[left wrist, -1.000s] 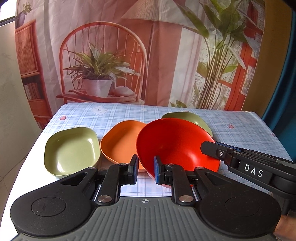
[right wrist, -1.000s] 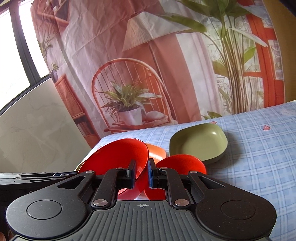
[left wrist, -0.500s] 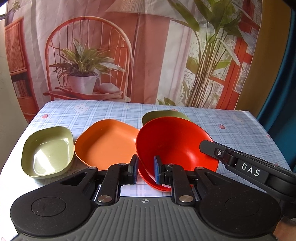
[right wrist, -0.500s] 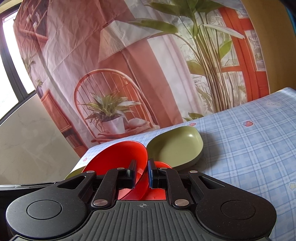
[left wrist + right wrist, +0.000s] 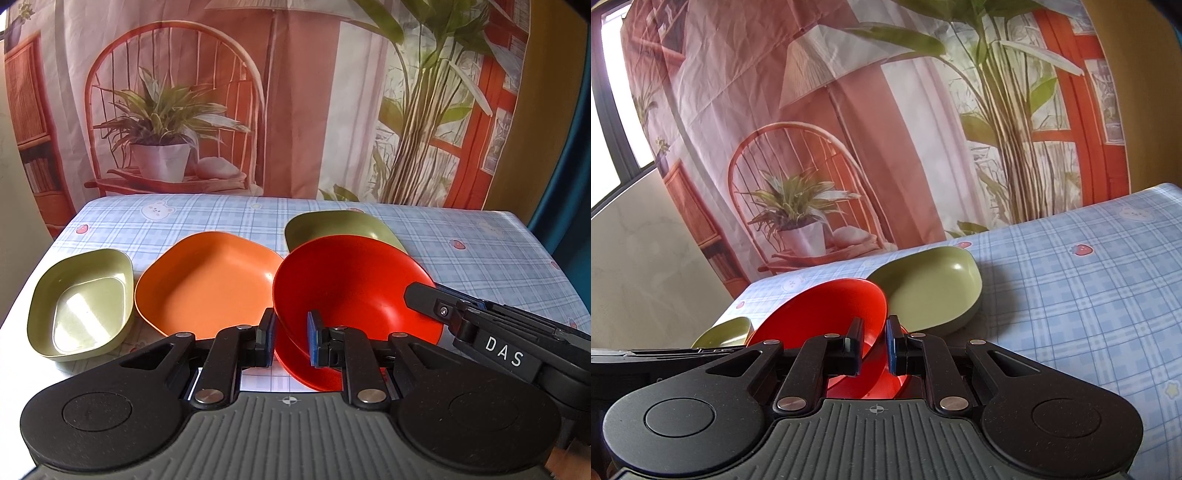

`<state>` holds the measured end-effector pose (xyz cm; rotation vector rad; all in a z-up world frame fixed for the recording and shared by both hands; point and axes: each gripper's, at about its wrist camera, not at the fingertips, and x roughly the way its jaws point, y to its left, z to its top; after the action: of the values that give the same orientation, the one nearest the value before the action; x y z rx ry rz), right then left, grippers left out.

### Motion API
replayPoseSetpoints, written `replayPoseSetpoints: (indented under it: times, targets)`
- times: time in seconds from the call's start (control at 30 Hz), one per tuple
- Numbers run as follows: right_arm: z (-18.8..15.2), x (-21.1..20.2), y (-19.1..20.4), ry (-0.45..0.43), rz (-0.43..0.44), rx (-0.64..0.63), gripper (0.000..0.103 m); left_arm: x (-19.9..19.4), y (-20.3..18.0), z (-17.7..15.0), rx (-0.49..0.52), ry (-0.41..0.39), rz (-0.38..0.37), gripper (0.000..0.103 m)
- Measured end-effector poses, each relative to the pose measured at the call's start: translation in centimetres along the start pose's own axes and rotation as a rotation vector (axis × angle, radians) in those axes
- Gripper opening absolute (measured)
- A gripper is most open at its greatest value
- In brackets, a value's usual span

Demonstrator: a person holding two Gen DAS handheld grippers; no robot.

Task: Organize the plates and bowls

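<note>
- Left wrist view: left gripper [image 5: 290,341] clamped on the near rim of a red bowl [image 5: 351,284], one blue-padded finger outside the rim, the other inside.
- Red bowl tilted, raised off the worktop [image 5: 480,240], directly above a second red dish [image 5: 306,369] whose edge shows below it.
- Right gripper [image 5: 421,295] reaching in from the right edge, pinching the same red bowl at its right rim; "DAS" printed on its body.
- Orange plate [image 5: 207,280] flat on the checked cloth just left of the red bowl, partly overlapped by it in this view.
- Green bowl [image 5: 83,306] at the far left, just beside the orange plate.
- Green plate [image 5: 343,225] behind the red bowl, mostly hidden by it.
- Printed backdrop [image 5: 295,92] with chair, potted plant and lamp behind the worktop.
- Right wrist view: right gripper [image 5: 873,345] closed tight on the red bowl's [image 5: 827,317] rim, bowl wall between the pads.
- Second red dish [image 5: 882,384] visible low between the fingers, under the held bowl.
- Green plate [image 5: 934,288] just beyond, resting on the blue checked worktop [image 5: 1089,314].
- Green bowl [image 5: 727,332] peeking out at left, behind the black body of the left gripper [image 5: 646,362].
</note>
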<state>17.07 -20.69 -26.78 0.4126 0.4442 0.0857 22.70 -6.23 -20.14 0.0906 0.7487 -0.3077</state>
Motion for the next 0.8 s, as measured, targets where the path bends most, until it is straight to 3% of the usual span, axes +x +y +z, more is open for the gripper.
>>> replayPoseSetpoints:
  times: [0.8]
  targets:
    - [-1.2, 2.3, -0.8, 0.047, -0.035, -0.029, 0.013, 2.1, -0.2, -0.8, 0.030, 0.023, 0.008, 0.019]
